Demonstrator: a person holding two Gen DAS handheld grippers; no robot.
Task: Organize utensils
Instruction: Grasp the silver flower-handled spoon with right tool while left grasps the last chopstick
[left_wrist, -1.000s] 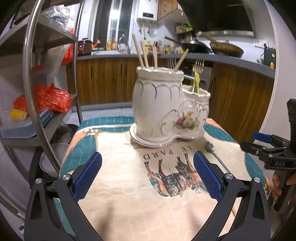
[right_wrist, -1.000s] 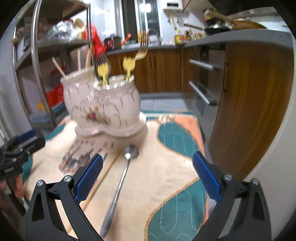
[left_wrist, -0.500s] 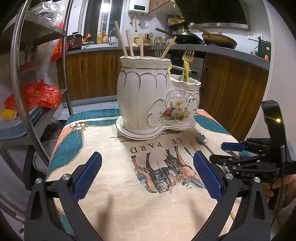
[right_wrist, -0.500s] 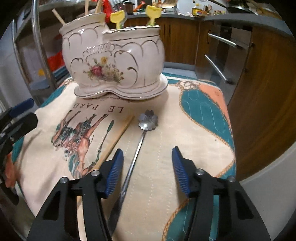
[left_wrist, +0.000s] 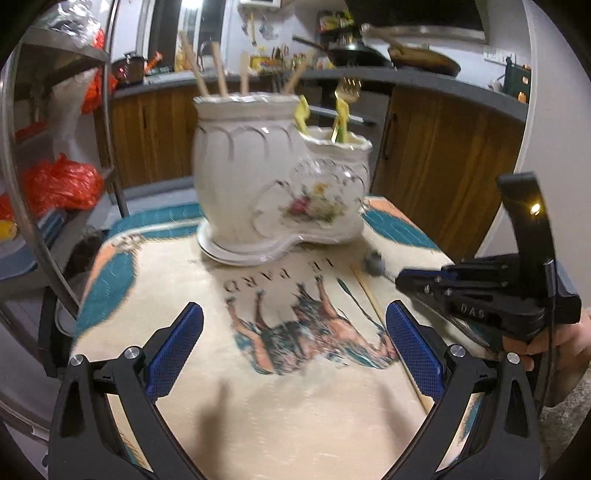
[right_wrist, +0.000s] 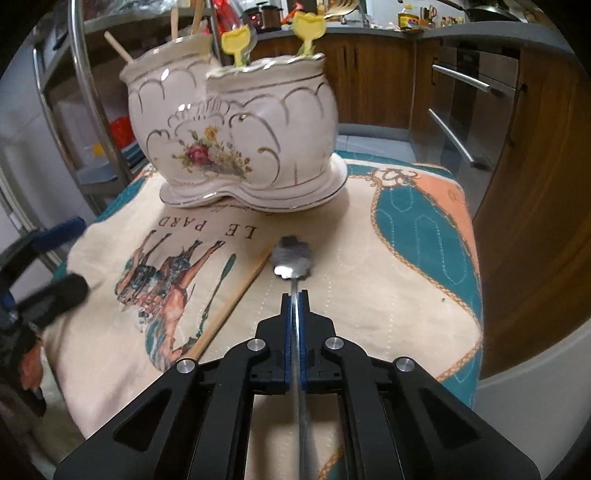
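Observation:
A white ceramic two-pot utensil holder (right_wrist: 236, 136) (left_wrist: 273, 192) stands at the far side of the printed cloth; its tall pot holds wooden chopsticks (left_wrist: 218, 79), its low pot holds yellow-handled forks (right_wrist: 310, 29). My right gripper (right_wrist: 294, 295) is shut on the handle of a metal spoon (right_wrist: 291, 258) with a flower-shaped bowl, low over the cloth. It shows in the left wrist view (left_wrist: 402, 275) at the right. A single wooden chopstick (right_wrist: 232, 299) lies on the cloth left of the spoon. My left gripper (left_wrist: 293, 350) is open and empty above the cloth.
The small table is covered by a cloth (right_wrist: 417, 229) with a horse print. A metal shelf rack (left_wrist: 48, 184) with red bags stands to the left. Wooden kitchen cabinets (right_wrist: 535, 184) and an oven front stand close on the right.
My right gripper has closed from half open onto the spoon's handle. The left gripper has shifted a little; the holder has not moved.

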